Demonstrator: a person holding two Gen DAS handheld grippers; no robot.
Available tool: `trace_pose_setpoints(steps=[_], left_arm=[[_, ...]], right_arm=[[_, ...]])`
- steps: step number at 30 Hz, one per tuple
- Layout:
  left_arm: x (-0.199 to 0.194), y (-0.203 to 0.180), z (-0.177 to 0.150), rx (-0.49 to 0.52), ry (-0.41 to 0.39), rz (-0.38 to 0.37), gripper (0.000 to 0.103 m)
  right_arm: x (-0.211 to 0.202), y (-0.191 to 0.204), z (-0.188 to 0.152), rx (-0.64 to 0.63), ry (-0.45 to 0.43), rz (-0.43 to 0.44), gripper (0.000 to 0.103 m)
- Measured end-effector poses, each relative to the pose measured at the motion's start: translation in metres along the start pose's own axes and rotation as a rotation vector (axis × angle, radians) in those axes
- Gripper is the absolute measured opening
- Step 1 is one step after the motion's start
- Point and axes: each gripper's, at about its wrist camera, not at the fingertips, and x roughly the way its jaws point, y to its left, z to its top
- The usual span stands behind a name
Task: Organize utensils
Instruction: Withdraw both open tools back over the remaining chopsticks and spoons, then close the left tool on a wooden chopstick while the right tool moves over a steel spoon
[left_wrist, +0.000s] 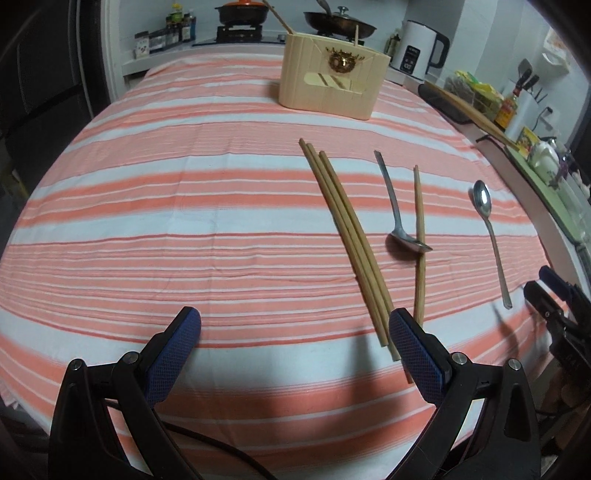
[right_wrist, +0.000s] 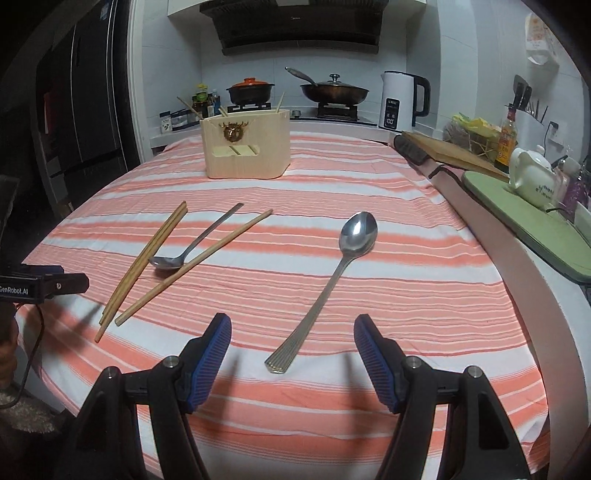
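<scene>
The left gripper (left_wrist: 295, 332) is wide and empty near 3 bunched chopsticks (left_wrist: 345, 236). A small spoon (left_wrist: 397, 218) and 1 chopstick (left_wrist: 419, 243) lie loose. The right gripper (right_wrist: 291, 332), also wide, frames the big spoon (right_wrist: 332, 280). The holder (right_wrist: 245, 146) already has some chopsticks; most sorting remains.

White tiled wall (right_wrist: 461, 44); dark range hood (right_wrist: 299, 26); stove (right_wrist: 332, 110).

Light: dim, overhead, cool on the walls
Shadows: soft, cast toward 6 o'clock under gripper fingers (right_wrist: 218, 354)
Glare: bright spot on spoon bowl (right_wrist: 356, 230)
Edges: bowed fisheye, black corners
Focus: sharp centre, soft rim
</scene>
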Motion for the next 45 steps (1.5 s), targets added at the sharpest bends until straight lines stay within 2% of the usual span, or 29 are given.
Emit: trace_pose_setpoints(steps=[3,14,19,30,33,36,39,41,45], left_arm=[[0.006,-0.001,0.001,0.002,0.013,0.004,0.102],[0.018,-0.005,0.000,0.029,0.040,0.011,0.102],[0.021,-0.013,-0.002,0.074,0.038,0.052,0.102],[0.023,-0.010,0.002,0.073,0.042,0.087,0.102],[0.025,-0.007,0.000,0.067,0.048,0.145,0.098],[0.022,-0.002,0.001,0.038,0.039,0.113,0.097],[0.014,-0.001,0.001,-0.002,0.011,0.016,0.098],[0.013,-0.006,0.001,0.014,0.006,0.009,0.098],[0.017,-0.020,-0.005,0.092,0.020,0.051,0.098]], right_arm=[[0.001,0.009,0.003,-0.023,0.008,0.033,0.070],[0.000,0.007,-0.001,-0.008,0.000,0.030,0.070],[-0.002,0.008,-0.001,-0.023,-0.013,0.020,0.070],[-0.001,-0.001,-0.002,-0.008,-0.009,0.002,0.070],[-0.001,-0.004,-0.003,-0.006,-0.009,-0.011,0.070],[0.000,-0.007,-0.003,0.004,-0.005,-0.018,0.070],[0.000,-0.009,-0.003,0.009,-0.006,-0.020,0.070],[0.000,-0.009,-0.002,0.011,-0.009,-0.018,0.070],[0.000,-0.007,-0.002,0.004,-0.014,-0.013,0.070]])
